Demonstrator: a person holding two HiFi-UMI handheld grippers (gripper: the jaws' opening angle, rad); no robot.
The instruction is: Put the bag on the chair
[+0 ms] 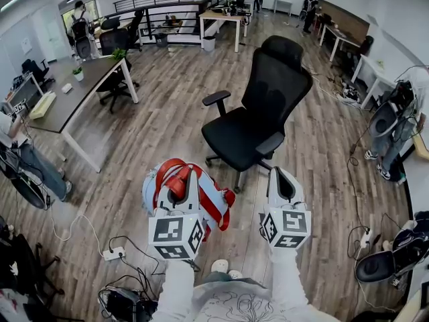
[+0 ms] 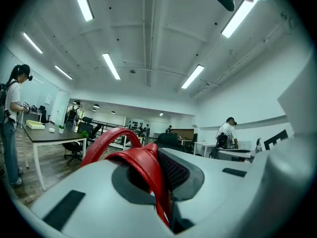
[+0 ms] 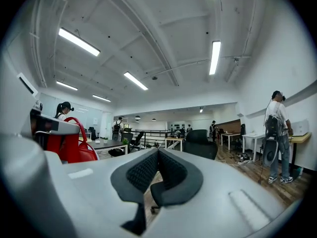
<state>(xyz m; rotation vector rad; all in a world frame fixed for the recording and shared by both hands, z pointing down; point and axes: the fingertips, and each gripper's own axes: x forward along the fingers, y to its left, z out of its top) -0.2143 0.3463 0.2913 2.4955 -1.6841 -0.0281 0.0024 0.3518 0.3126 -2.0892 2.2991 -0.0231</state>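
Observation:
A black office chair (image 1: 261, 119) stands on the wood floor ahead of me, its seat bare. My left gripper (image 1: 190, 176) is shut on the red strap (image 2: 143, 167) of a red, blue and white bag (image 1: 216, 203), which hangs in the air short of the chair's front left. In the left gripper view the strap loops up from between the pressed pads of that gripper (image 2: 166, 182). To the right of the bag, my right gripper (image 1: 280, 176) is shut with nothing in it, just in front of the seat. The right gripper view shows its pads meeting (image 3: 157, 167), the bag (image 3: 69, 145) at left and the chair (image 3: 200, 143) beyond.
A long dark desk (image 1: 74, 96) stands at the left with a seated person beside it. A power strip and cables (image 1: 114, 252) lie on the floor near my feet. White desks (image 1: 224, 19) and people are farther back; another chair (image 1: 382, 263) sits at the lower right.

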